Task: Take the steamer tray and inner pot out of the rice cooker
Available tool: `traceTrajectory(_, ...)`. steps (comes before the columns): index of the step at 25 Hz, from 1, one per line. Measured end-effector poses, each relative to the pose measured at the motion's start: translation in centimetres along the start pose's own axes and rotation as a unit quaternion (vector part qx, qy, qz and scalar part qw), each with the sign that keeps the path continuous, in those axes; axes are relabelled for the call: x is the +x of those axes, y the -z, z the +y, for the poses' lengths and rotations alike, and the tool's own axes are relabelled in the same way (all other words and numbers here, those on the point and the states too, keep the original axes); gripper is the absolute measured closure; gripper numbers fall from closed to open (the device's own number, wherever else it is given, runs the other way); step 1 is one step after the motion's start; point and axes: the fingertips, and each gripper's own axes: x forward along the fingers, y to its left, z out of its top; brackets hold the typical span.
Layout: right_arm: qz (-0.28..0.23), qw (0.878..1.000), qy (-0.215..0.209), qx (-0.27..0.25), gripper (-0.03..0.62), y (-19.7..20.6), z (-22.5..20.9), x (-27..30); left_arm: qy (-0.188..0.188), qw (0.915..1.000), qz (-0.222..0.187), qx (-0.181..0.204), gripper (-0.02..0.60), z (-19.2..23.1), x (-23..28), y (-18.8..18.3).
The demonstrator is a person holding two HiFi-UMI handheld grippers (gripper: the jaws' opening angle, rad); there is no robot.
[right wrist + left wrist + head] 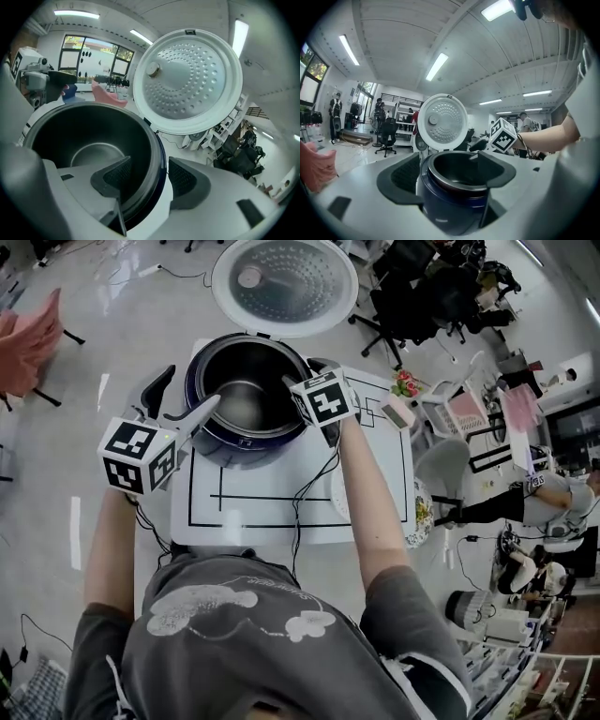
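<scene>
My right forearm (361, 493) lies across the surface (262, 517) and covers most of a round, speckle-rimmed thing (420, 514) at the right edge. It may be a dish, but only a sliver shows. My own shoulders fill the bottom of the head view and cut off the near edge of the surface.

The rice cooker (211, 432) sits at the far end. Its lid (284, 282) is wide open behind it, with the dimpled inner face showing. The inner pot (246, 404) is seated in the cooker, with dark walls and a grey bottom in plain sight.

Now the hands. My right tongs (149, 174) tilt down over the cooker's right rim, and they are spread. One pad (115, 176) hangs inside the pot and the other (183, 180) sits outside the cooker's wall. The rim runs between them with a gap on either side, so they're pinching nothing.

My left tongs (192, 385) come in close to level from the left, and they are spread wide too. One finger reaches over the left rim above the pot, and the other stands outside the cooker. In the left gripper view the cooker's dark blue body fills the space between the pads, ungripped, and the right tongs' marker cube shows beyond the far rim.
</scene>
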Motion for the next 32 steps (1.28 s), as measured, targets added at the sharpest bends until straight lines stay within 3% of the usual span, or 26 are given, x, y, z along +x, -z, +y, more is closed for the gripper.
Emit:
traceTrajectory(9,0.083,0.995,0.015,-0.058,0.328,0.5,-0.7,2.5,0.012,0.9999,0.008,-0.004,0.189,1.0,1.7,0.4)
traceTrajectory(12,0.112,0.991,0.032,-0.062,0.399,1.1,-1.3,3.0,0.014,0.9998,0.010,-0.004,0.189,1.2,2.1,0.5)
traceTrajectory(19,0.104,0.994,0.016,-0.017,0.418,0.8,-1.5,3.0,0.027,0.9994,0.019,0.012,0.189,1.4,3.5,1.0)
traceTrajectory(29,0.106,0.992,0.045,-0.040,0.430,-0.2,-1.4,2.1,0.034,0.9986,0.031,0.028,0.189,2.4,4.9,0.5)
traceTrajectory(32,0.094,0.993,0.049,-0.047,0.463,-1.3,-1.1,1.3,0.042,0.9981,0.034,0.030,0.189,2.4,5.2,0.5)
